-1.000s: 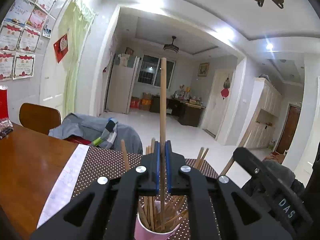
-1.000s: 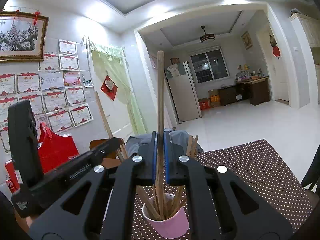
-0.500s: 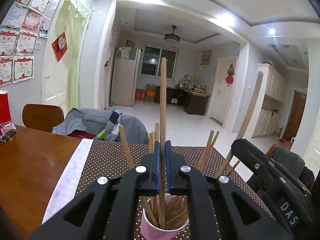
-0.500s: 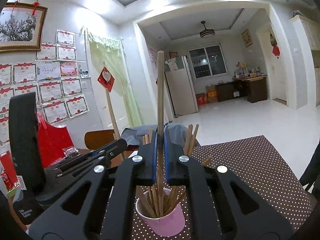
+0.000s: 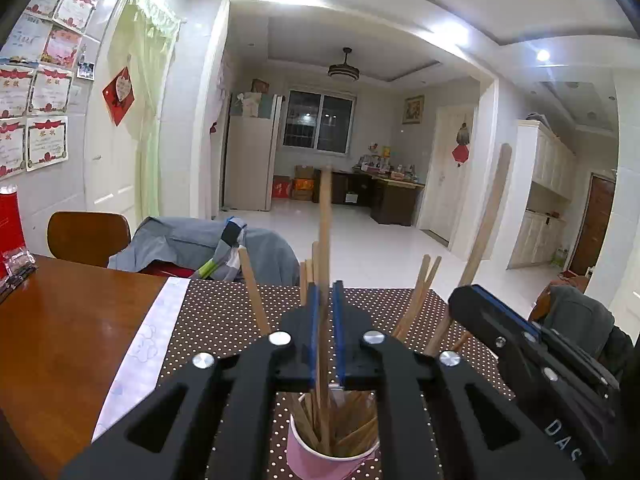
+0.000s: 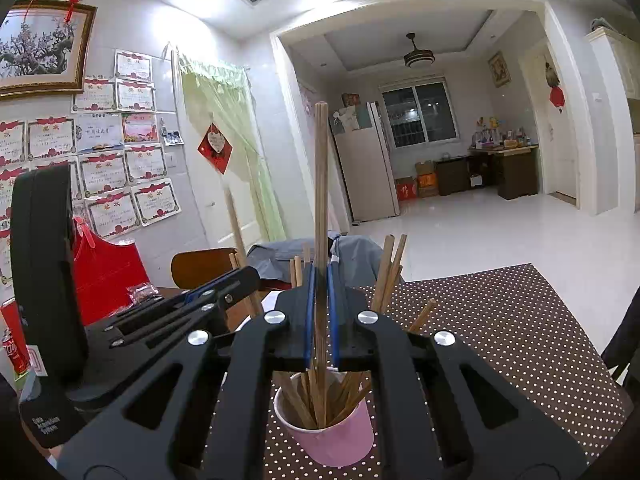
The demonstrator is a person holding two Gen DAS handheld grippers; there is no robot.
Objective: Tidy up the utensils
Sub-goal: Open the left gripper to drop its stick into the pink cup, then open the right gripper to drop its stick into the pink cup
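Note:
A pink paper cup (image 5: pixel 320 458) (image 6: pixel 340 436) stands on the dotted mat and holds several wooden chopsticks. My left gripper (image 5: pixel 325 296) is directly above the cup, its jaws slightly apart around one upright chopstick (image 5: pixel 324 224) whose lower end is inside the cup. My right gripper (image 6: pixel 319 276) is above the same cup, closed on another upright chopstick (image 6: pixel 320 184) with its lower end in the cup. Each gripper shows in the other's view, the right one (image 5: pixel 532 356) and the left one (image 6: pixel 176 316).
A brown dotted mat (image 5: pixel 224 320) with a white patterned border covers the wooden table (image 5: pixel 60 332). A chair with a grey jacket (image 5: pixel 192 248) stands at the far edge. A red bag (image 6: pixel 104 268) and a cola can (image 6: pixel 14 354) sit at the left.
Both grippers have lowered their chopsticks into the cup. The left chopstick has slid down between the jaws, which have parted a little. The right gripper's chopstick stays clamped.

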